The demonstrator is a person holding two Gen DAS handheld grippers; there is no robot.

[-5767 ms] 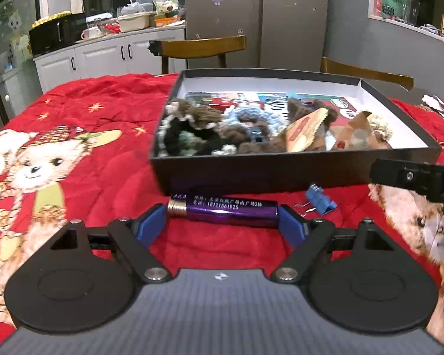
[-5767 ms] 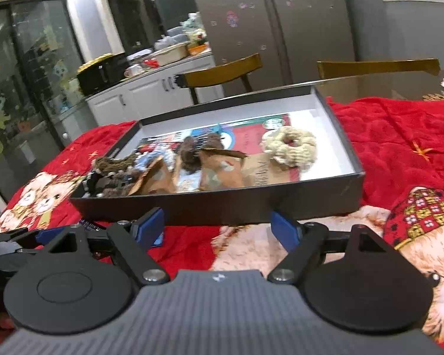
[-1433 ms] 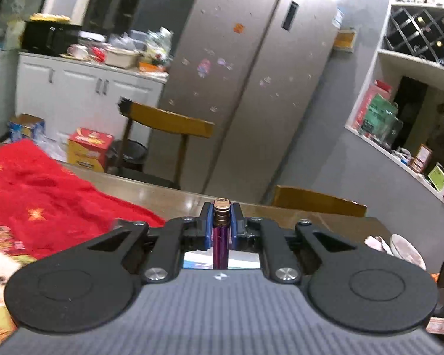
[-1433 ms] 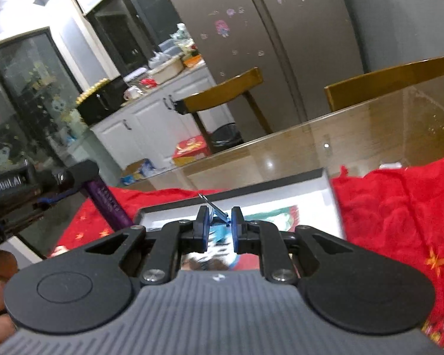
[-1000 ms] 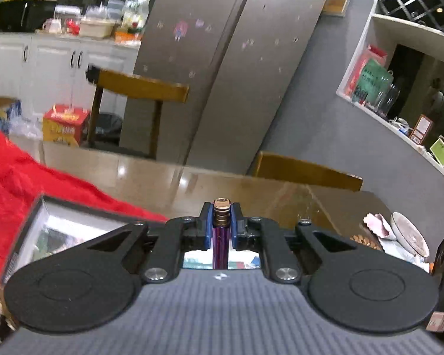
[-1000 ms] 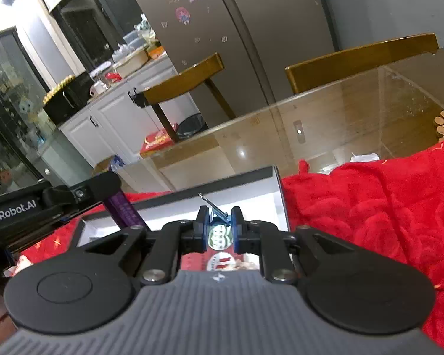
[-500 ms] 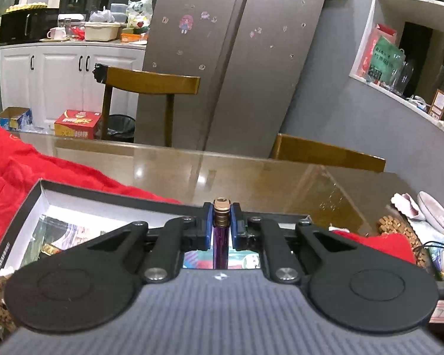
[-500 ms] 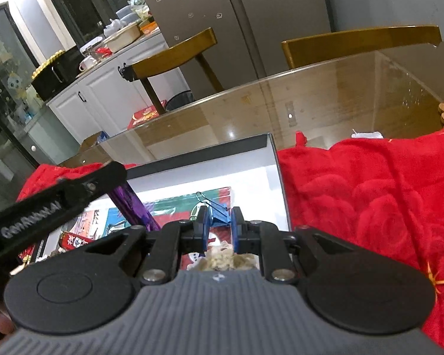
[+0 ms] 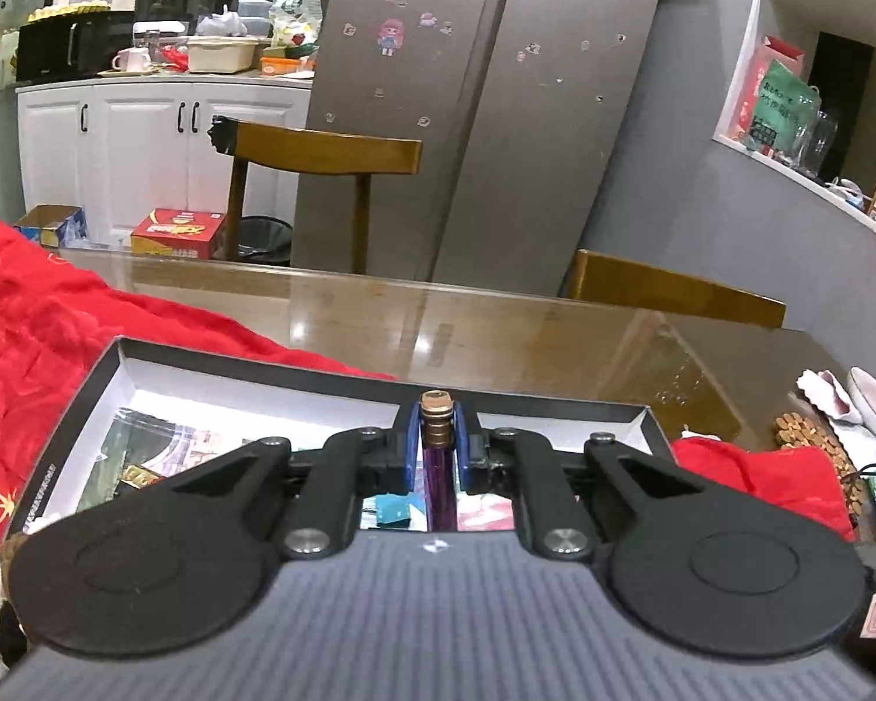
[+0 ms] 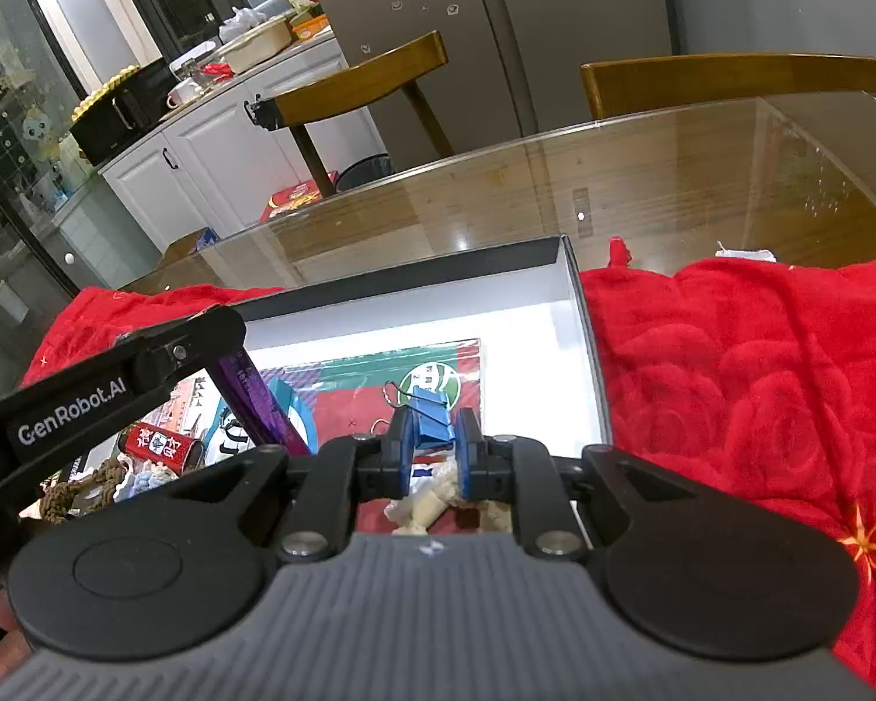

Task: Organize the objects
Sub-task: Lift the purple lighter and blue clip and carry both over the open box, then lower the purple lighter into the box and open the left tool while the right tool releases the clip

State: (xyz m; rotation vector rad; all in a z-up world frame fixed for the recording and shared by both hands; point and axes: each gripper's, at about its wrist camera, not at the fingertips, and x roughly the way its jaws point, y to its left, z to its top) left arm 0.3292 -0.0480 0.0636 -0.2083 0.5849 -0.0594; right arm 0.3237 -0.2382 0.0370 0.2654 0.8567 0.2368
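**Both tools loaded, over the box**

The left tool (image 9: 436,455) is closed on a purple tube (image 9: 438,490), held nearly upright with its brass tip up. The right tool (image 10: 432,455) is closed on a blue clip (image 10: 429,417). Both hang above the open black box (image 10: 584,339), which sits on the red cloth (image 10: 730,380) covering part of the worktop (image 10: 555,187).

The step in hand looks like the drop-off. Next, each tool should lower toward a free patch of the box floor, then open, the tube tilted flat first so it does not roll.

Half a second ago both views showed less of the box; the tools have since come further over it and dipped.
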